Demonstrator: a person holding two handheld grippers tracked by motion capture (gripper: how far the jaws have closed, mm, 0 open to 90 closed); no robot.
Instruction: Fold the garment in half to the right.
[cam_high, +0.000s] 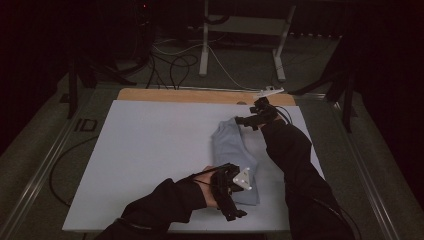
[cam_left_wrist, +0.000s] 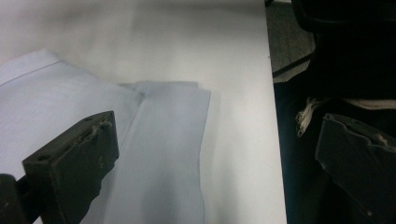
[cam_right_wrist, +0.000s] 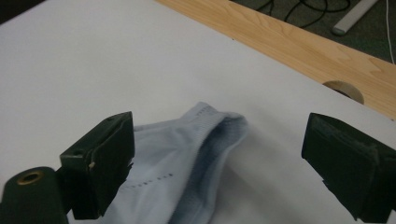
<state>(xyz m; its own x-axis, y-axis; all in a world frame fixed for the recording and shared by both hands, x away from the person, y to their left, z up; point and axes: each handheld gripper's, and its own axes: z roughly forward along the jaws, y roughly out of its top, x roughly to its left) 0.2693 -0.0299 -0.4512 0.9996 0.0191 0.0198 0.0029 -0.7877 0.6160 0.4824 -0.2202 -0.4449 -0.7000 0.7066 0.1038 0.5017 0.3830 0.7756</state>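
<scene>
We have the 2 grippers set at opposite ends of the folded light-blue garment (cam_high: 234, 152), which lies right of centre on the white board (cam_high: 150, 150), likely to square its fold. Our left gripper (cam_high: 235, 200) hovers at the lower end with its jaws spread wide, cloth showing below and between them, nothing pinched. Our right gripper (cam_high: 250, 121), upper right of the frame, also stands apart and empty, the ribbed cuff (cam_right_wrist: 219, 140) just beneath.
</scene>
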